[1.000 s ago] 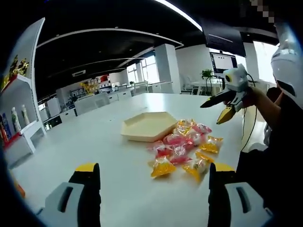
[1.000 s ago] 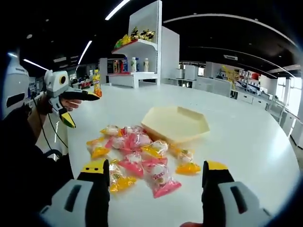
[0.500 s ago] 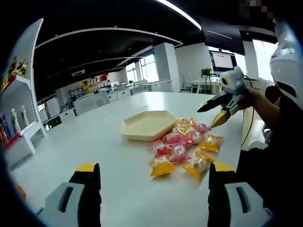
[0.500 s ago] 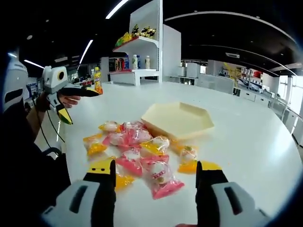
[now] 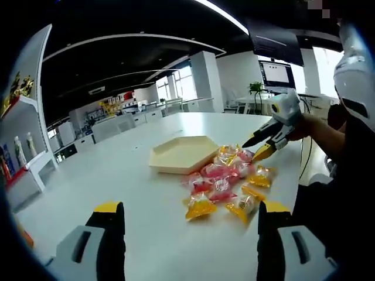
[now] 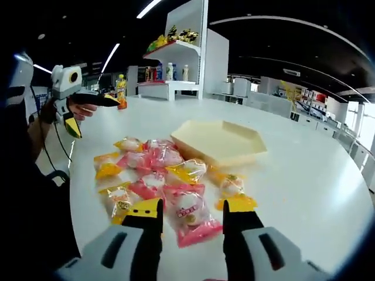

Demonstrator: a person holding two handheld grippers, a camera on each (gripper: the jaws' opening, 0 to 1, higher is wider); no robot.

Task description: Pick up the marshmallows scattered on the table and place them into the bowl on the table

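A broad white bench [image 5: 140, 175] is seen in a large open room with a dark ceiling, strip lights, white pillars and windows at the far side. In the right gripper view a white shelf unit [image 6: 176, 64] carrying bottles and bright packets stands past the bench; in the left gripper view a wall screen [image 5: 276, 73] and a potted plant [image 5: 256, 92] are seen by the windows.

A shallow cream six-sided bowl [image 5: 183, 154] lies flat on the bench, and nothing can be made out inside it. The marshmallows [image 5: 225, 181], in pink, yellow and orange wrappers, are scattered in a loose heap on the bench just beside the bowl, on the side nearer the person; none is seen in the bowl.

In the left gripper view the left tool [image 5: 190, 213] is held wide open above bare bench, short of the heap, with nothing between its jaws, and the right tool [image 5: 259, 146] is seen from the side, its tips apart just over the far edge of the heap. In the right gripper view the right tool [image 6: 190, 209] is partly closed around a pink-wrapped marshmallow [image 6: 190, 218], though contact cannot be told, while the left tool [image 6: 88, 111] is held up in a hand [image 6: 82, 109] well apart from the heap
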